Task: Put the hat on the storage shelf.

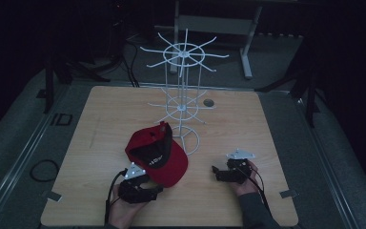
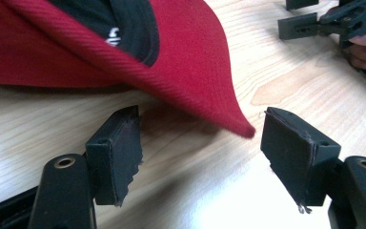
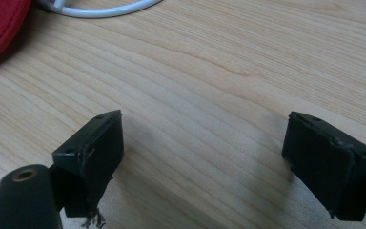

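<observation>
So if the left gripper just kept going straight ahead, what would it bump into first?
Most likely the red cap: its brim tip hangs just ahead of the left gripper, whose open jaws point at it. Exact depth is hard to judge.

White wire rack (image 1: 183,95) standing on wooden table (image 1: 100,119), dark round spot, perhaps a hole (image 1: 208,102), behind it

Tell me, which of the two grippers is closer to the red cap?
The left gripper: the red cap's brim reaches between its open jaws. The right gripper sits apart over bare table.

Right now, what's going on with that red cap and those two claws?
Left gripper open, brim tip between jaws, untouched. Right gripper open, empty, on table. Red cap lies upside down beside white wire rack. Nothing in the way.
</observation>
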